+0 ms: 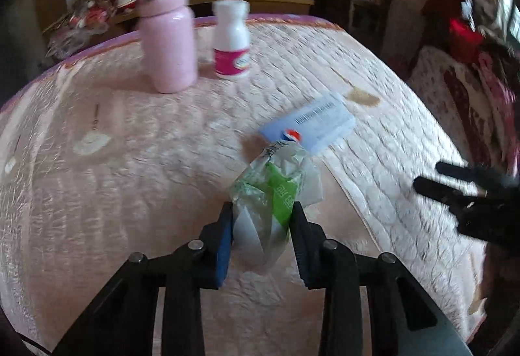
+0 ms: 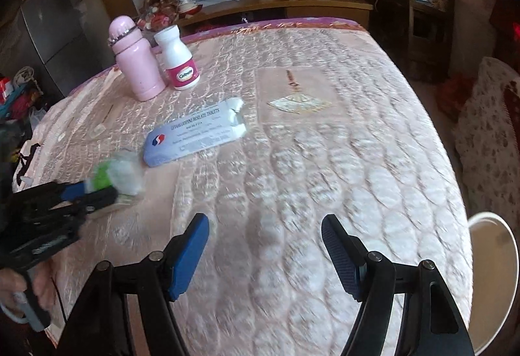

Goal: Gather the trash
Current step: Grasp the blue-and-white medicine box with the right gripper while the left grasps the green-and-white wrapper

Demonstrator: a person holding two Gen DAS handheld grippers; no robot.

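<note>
Crumpled wrapper [image 1: 269, 190] — thin clear-and-white plastic film with a bright green printed panel, twisted and creased, one end fanned out. Judged very light, soft, no stiffness of its own; it will collapse under any squeeze rather than resist, and the glossy film may slide between pads. Not fragile. Best hold looks to be across the bunched middle, where the folds stack thick enough for the pads to bite — a loose edge would likely pull free.

Location: on the pink quilted bedspread [image 1: 97, 193], near the front edge, just in front of a flat pale-blue tablet box [image 1: 312, 125] with an open torn flap. The wrapper's far end touches or overlaps that box; cannot tell which.

Left gripper [image 1: 263, 226]: fingers closed in on both sides of the wrapper's near end, film pinched between the pads — gripping the wrapper. Whether it is lifted clear of the cover is not visible.

Right gripper [image 2: 265, 245]: jaws spread wide, nothing between them, over bare quilt well to the side.

Farther back: pink flask [image 1: 167, 34] and white pill bottle [image 1: 231, 40], upright, just beside each other. A white bin [image 2: 494, 274] stands off the bed's right edge — the probable drop point.
</note>
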